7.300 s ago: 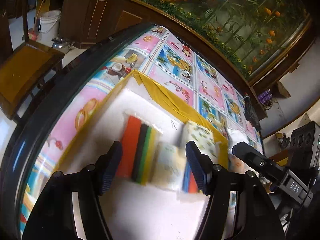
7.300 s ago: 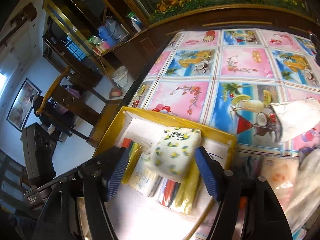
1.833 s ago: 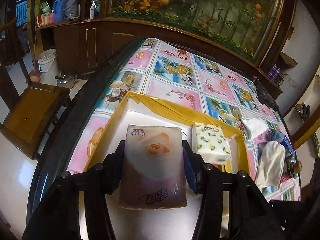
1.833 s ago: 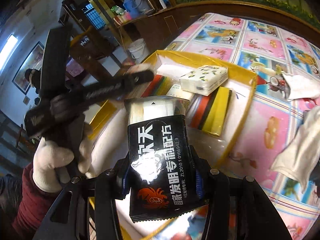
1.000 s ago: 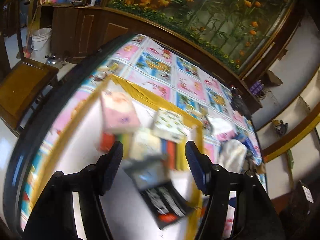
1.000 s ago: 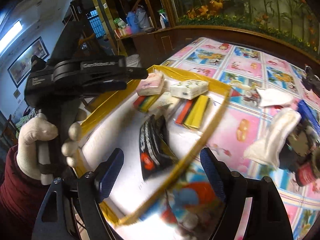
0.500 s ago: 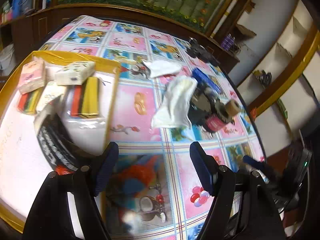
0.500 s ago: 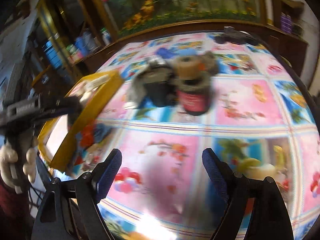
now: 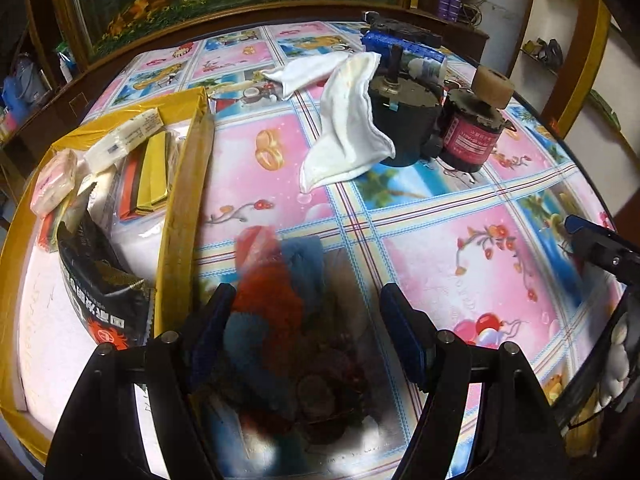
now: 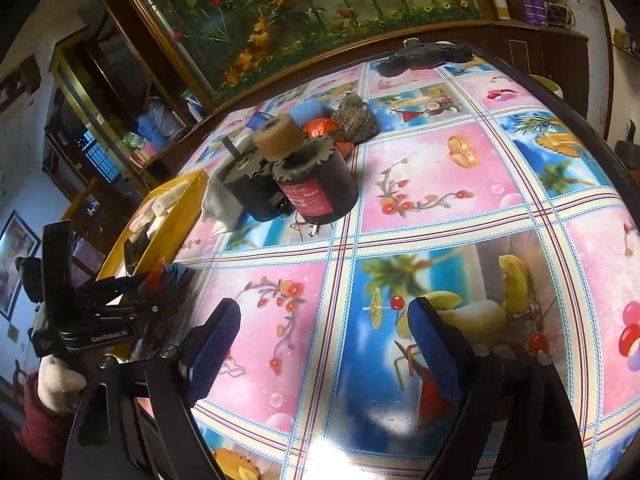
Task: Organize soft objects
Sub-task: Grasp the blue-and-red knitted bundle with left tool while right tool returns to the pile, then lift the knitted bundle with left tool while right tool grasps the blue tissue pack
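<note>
A clear bag of red and blue fuzzy pieces (image 9: 276, 308) lies on the tablecloth just right of the yellow tray (image 9: 182, 200). My left gripper (image 9: 306, 324) is open and straddles this bag, its pads not pressing it. The tray holds a pink tissue pack (image 9: 52, 180), a white pack (image 9: 120, 142), coloured sponges (image 9: 150, 176) and a black packet (image 9: 100, 296). Two white cloths (image 9: 344, 128) lie further out. My right gripper (image 10: 324, 344) hangs over bare tablecloth, jaws opening, nothing between them. In the right wrist view the left gripper (image 10: 132, 296) sits by the tray in a gloved hand.
Two dark motors (image 10: 304, 184), one red-labelled with a tan roller on top, stand mid-table. A steel scourer (image 10: 356, 118) and an orange thing (image 10: 320, 128) lie behind them. A black object (image 10: 424, 56) rests at the far edge. A planted cabinet lines the back.
Both grippers let go of their packs in the tray and swung right. The left one now stands over the red and blue bag, the right over bare tablecloth.
</note>
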Motion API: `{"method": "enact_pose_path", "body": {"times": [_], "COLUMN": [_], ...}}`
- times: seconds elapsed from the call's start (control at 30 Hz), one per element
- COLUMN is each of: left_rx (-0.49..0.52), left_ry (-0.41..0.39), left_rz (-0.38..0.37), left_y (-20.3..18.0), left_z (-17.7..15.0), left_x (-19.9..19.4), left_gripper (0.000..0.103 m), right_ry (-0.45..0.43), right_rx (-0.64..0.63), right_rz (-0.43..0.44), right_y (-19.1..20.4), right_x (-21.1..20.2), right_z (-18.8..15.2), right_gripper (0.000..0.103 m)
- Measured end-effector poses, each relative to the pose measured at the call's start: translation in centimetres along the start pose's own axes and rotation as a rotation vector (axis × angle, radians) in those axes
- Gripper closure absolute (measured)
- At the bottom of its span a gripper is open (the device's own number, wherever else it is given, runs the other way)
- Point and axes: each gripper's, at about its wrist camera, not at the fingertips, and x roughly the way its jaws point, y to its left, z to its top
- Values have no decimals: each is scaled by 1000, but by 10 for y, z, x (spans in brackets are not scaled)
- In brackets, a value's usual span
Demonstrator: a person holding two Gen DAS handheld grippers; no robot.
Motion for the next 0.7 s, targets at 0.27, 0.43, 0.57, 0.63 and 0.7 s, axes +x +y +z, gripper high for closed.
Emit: {"method": "enact_pose_path", "body": {"times": [0.27, 0.43, 0.57, 0.63, 0.7], "left_rx": [11, -69, -98, -82, -54], "left_ry": [-10, -69, -82, -82, -72], "left_rz": [-29, -218, -226, -219, -202], "left_y": [-11, 2, 7, 4, 0], "left_z": [3, 2, -3, -3, -2], "left_x": [4, -16, -23, -21, -16], "left_gripper": [29, 45, 45, 44, 43], "right_ry": [28, 26, 28, 29, 30], "right_rx": [23, 11, 3, 1, -3], "right_rz": [-1, -18, -22, -21, -23], "right_y": [-2, 3, 5, 5, 6], "right_x": [4, 5, 6, 7, 7], "right_z": [-7, -9, -9, -9, -8], "right_gripper": [16, 16, 14, 13, 13]}}
